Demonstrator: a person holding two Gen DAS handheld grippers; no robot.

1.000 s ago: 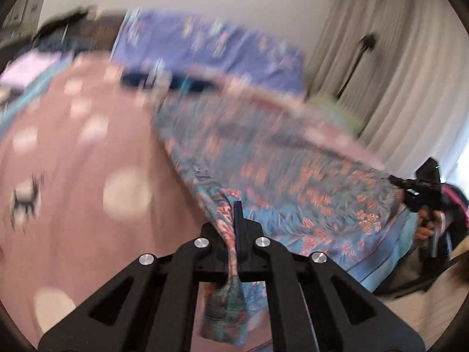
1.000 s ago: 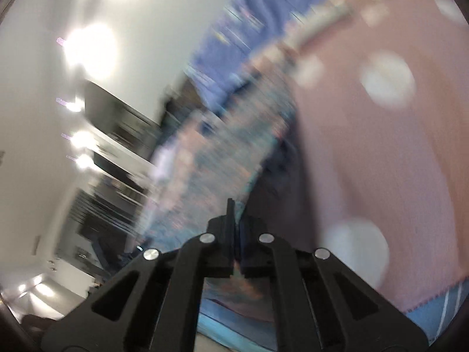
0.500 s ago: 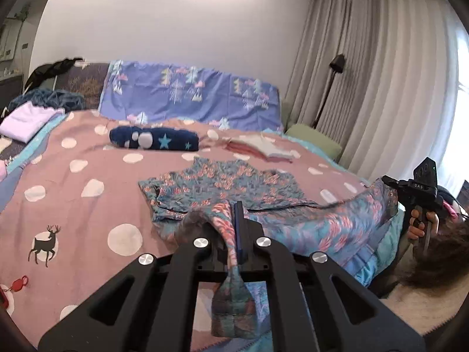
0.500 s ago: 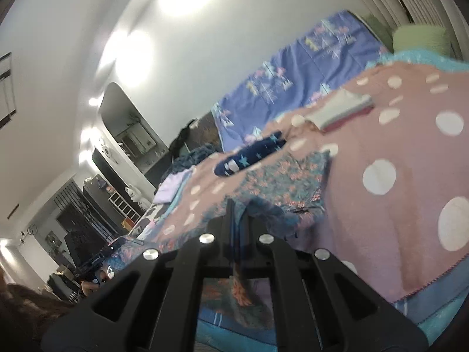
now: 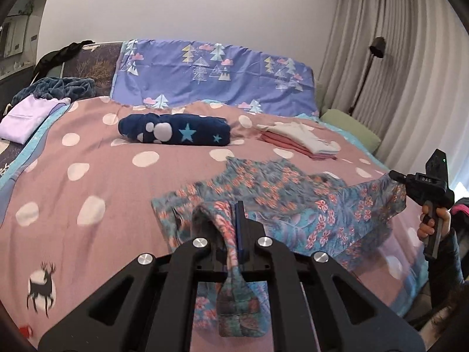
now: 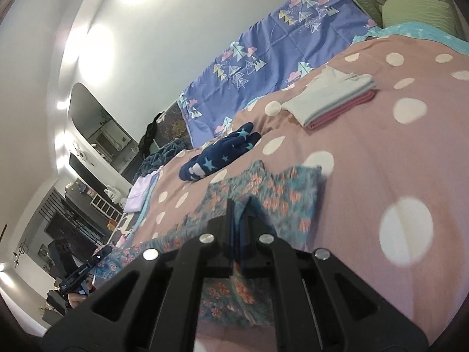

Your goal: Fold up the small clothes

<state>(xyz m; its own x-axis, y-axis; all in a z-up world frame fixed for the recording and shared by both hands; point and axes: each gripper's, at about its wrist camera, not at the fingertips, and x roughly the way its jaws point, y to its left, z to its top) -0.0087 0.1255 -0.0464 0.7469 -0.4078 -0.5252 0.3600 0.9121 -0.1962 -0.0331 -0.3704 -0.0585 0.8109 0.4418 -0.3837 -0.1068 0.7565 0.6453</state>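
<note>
Near the edge of the dotted pink bedspread (image 5: 102,176), the left gripper (image 5: 234,228) pinched one corner of the floral garment (image 5: 272,193) while the right gripper (image 6: 238,223) clamped the other, the cloth stretched between them.

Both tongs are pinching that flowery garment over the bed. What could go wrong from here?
1. Each of the left tongs and right tongs pinches only a small bit of the floral garment, so an edge might slip free.
2. Its far half lies rumpled on the polka-dot bedspread, so the fold may come out crooked.
</note>
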